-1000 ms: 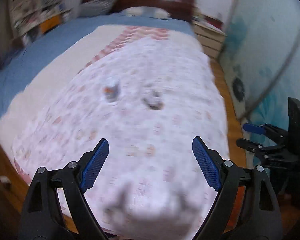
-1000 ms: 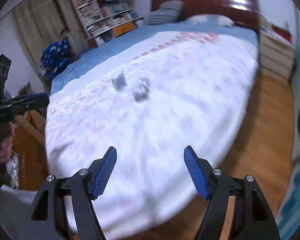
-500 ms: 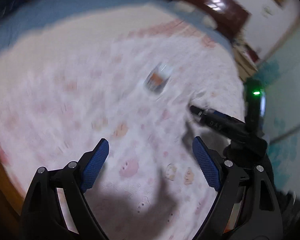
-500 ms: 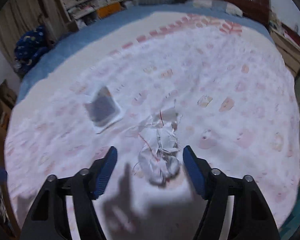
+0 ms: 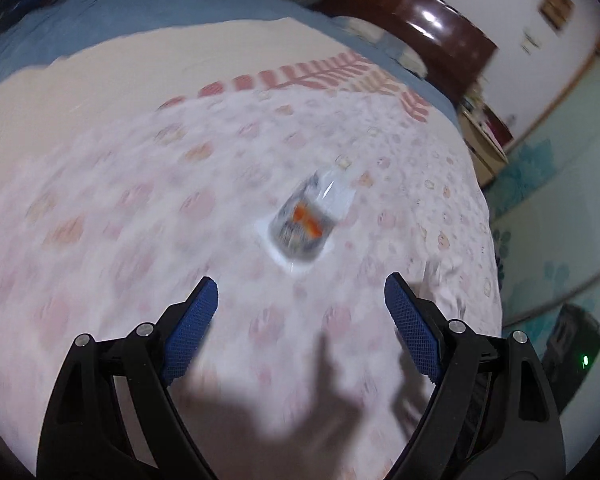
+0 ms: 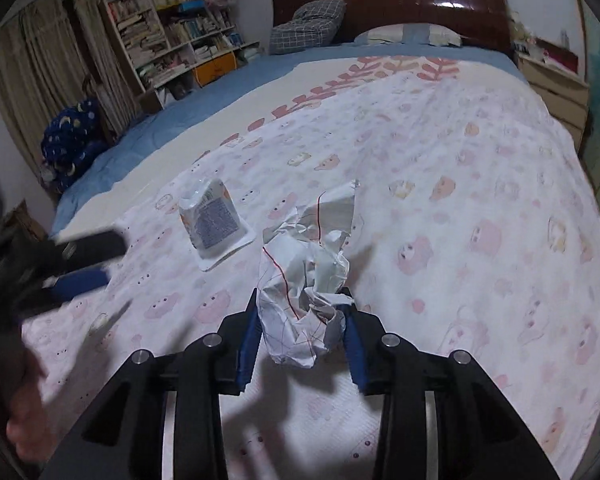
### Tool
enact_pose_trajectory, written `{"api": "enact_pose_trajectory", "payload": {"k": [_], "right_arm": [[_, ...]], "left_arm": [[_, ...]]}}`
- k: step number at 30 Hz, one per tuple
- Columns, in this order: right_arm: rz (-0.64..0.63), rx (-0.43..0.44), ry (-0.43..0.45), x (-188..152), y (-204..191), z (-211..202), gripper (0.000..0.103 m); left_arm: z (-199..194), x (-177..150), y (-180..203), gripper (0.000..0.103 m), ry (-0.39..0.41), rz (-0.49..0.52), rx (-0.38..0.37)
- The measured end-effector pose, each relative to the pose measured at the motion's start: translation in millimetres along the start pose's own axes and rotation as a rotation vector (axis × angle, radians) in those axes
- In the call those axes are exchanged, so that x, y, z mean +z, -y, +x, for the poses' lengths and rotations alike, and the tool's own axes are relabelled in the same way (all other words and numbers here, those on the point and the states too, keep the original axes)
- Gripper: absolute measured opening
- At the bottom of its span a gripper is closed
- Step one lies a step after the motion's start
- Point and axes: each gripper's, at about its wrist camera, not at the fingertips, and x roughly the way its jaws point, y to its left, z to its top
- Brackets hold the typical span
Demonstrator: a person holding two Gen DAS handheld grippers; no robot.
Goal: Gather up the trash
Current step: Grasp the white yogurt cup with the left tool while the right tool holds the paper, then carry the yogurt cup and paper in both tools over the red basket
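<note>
- While my left gripper (image 5: 296, 304) hangs over the bedspread (image 5: 140, 208), its blue pads stand wide apart with nothing between them.
- From the left wrist view, the snack packet (image 5: 302, 222) lies flat on the cover ahead of that claw, nearly on its centre line and slightly right. Blur hides detail, but its long axis seems to run away from me, tilted right. So I judge that a straight push forward would bring it between the pads.
- At the right edge of this view, a dark device with a green light shows; I take it for my other tool, though I cannot be sure.
- From the right wrist view, my right gripper (image 6: 300, 320) is clamped on the crumpled paper (image 6: 306, 280), pads pressing both sides of the wad's lower end, the rest sticking up and forward.
- That packet (image 6: 214, 222) sits up and left of the paper, near it but apart; the left claw's blurred tips (image 6: 80, 264) are closer.
- No bin or bag shows in either view, so I cannot tell where this trash goes.
</note>
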Motion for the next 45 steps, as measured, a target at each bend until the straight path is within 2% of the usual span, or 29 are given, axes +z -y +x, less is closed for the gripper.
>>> {"api": "enact_pose_trajectory", "payload": {"k": [3, 5, 8, 13, 17, 18, 21, 25, 30, 33, 36, 38, 41, 42, 45], "right_arm": [[0.054, 0.042, 0.015, -5.9, 10.8, 0.1, 0.038], [0.065, 0.061, 0.013, -6.5, 13.3, 5.2, 0.038], [0.053, 0.057, 0.003, -5.9, 12.4, 10.2, 0.038], [0.047, 0.057, -0.001, -4.4, 9.9, 12.7, 0.038], [0.053, 0.061, -0.006, -5.7, 10.5, 14.0, 0.037], [0.053, 0.06, -0.007, -5.8, 10.1, 15.0, 0.037], [0.053, 0.056, -0.01, -7.7, 11.1, 15.2, 0.037], [0.047, 0.05, -0.014, -6.3, 11.5, 18.0, 0.037], [0.035, 0.037, -0.014, -5.7, 10.1, 19.9, 0.037], [0.04, 0.043, -0.032, -3.1, 11.2, 21.1, 0.037], [-0.017, -0.008, -0.051, 5.5, -1.0, 11.9, 0.037], [-0.049, -0.011, -0.006, 11.8, -13.1, -13.1, 0.037], [-0.055, 0.081, 0.052, 18.6, -30.6, -69.1, 0.037], [-0.099, 0.113, 0.086, 17.8, -40.1, -102.1, 0.037], [-0.14, 0.144, 0.126, 8.2, -40.6, -161.3, 0.037]], "left_arm": [[14.8, 11.7, 0.0, 0.085, 0.02, 0.03, -0.016], [27.0, 14.4, 0.2, 0.085, 0.006, 0.043, -0.006], [48.3, 20.4, 0.6, 0.085, -0.033, 0.035, -0.028], [63.9, 24.7, 12.8, 0.083, -0.045, 0.053, -0.021], [81.1, 21.9, 25.5, 0.044, -0.105, 0.098, 0.0], [81.0, 21.7, 26.6, 0.038, -0.109, 0.094, -0.004], [74.8, 21.5, 32.5, 0.038, -0.085, 0.089, -0.044], [67.1, 16.5, 54.6, 0.037, -0.08, 0.2, -0.071], [25.6, 8.0, 64.0, 0.037, -0.041, 0.246, -0.077], [-22.5, -6.2, 64.4, 0.037, -0.008, 0.26, -0.036], [-73.1, -20.4, 70.2, 0.037, 0.028, 0.269, 0.013], [-107.8, -28.5, 79.9, 0.037, 0.075, 0.261, -0.001], [-147.2, -41.2, 99.8, 0.037, 0.139, 0.297, 0.008], [-163.8, -47.6, 107.0, 0.037, 0.165, 0.295, -0.003], [-201.7, -70.4, 124.2, 0.037, 0.213, 0.244, -0.075]]}}
